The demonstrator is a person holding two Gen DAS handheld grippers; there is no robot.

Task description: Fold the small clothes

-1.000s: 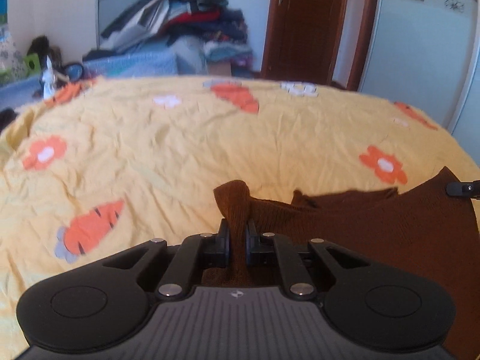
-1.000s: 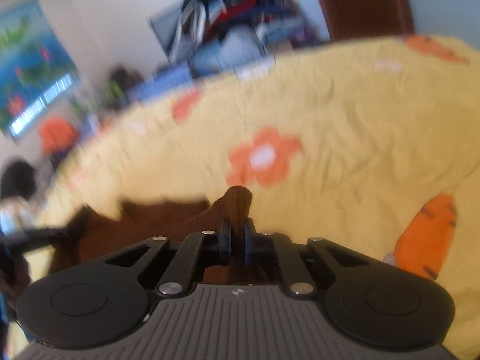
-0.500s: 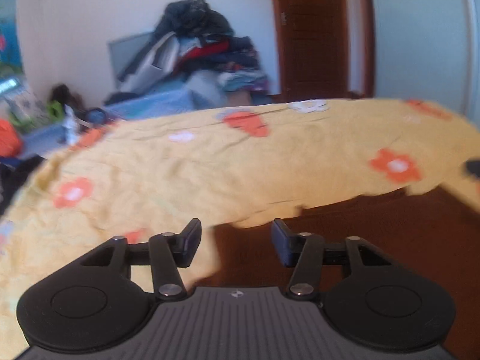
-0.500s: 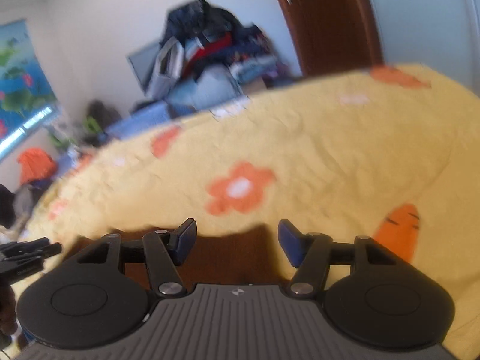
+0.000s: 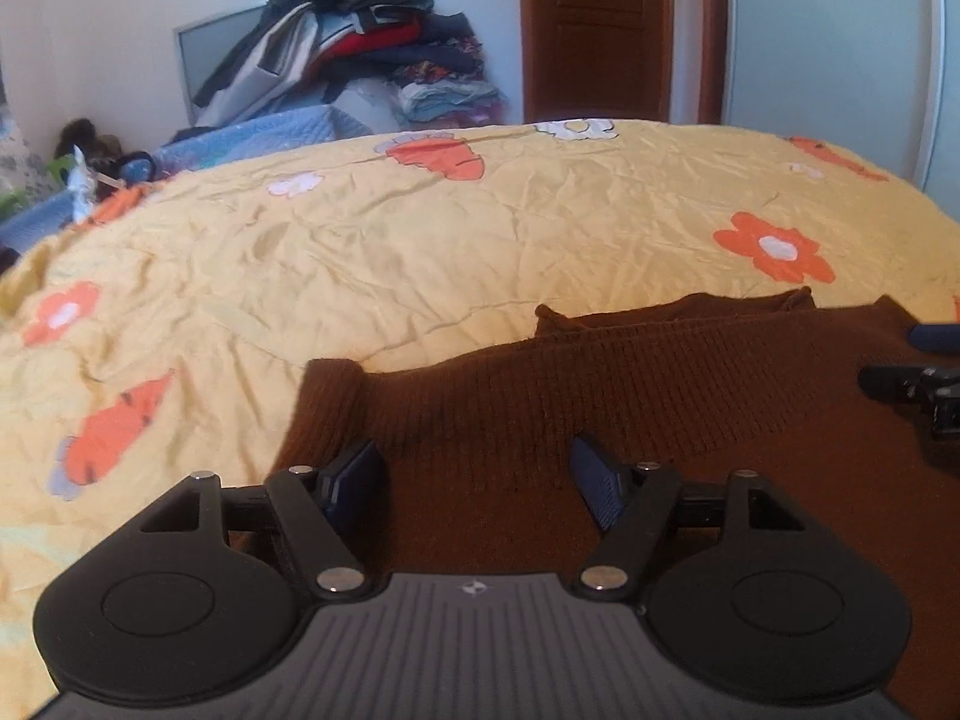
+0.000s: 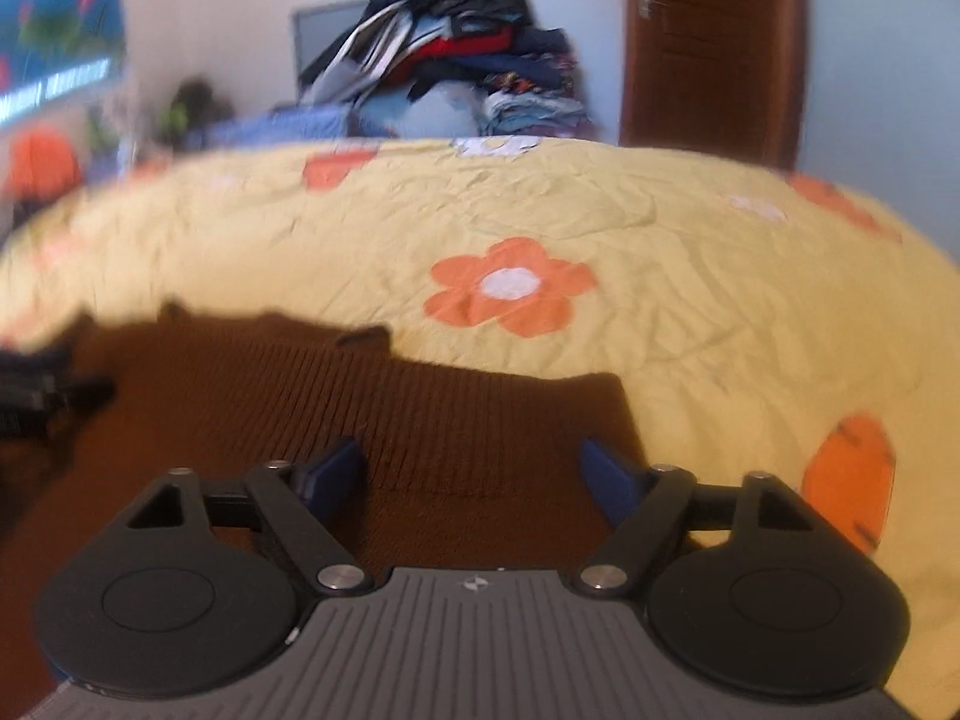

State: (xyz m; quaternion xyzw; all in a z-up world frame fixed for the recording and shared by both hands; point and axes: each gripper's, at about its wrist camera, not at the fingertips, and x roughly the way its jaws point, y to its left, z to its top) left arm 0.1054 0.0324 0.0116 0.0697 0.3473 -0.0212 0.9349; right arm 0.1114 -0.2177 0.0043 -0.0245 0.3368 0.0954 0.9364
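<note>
Sweater [image 5: 600,396] lies flat beneath left claw's [image 5: 474,480] opening jaws.

A brown ribbed knit garment [image 5: 600,396] lies flat on the yellow flower-and-carrot printed bedspread [image 5: 420,240]. A heaped pile of mixed clothes [image 5: 360,42] sits behind the bed, left of the brown wooden door [image 5: 594,30].

So there was just one brown sweater [image 5: 630,396] on one yellow bedspread [image 5: 420,252], with two claws over it, the left claw [image 5: 474,477] and the right claw [image 6: 471,474]. One big clothes pile [image 5: 360,54] and one brown door [image 5: 594,30] sat behind.
</note>
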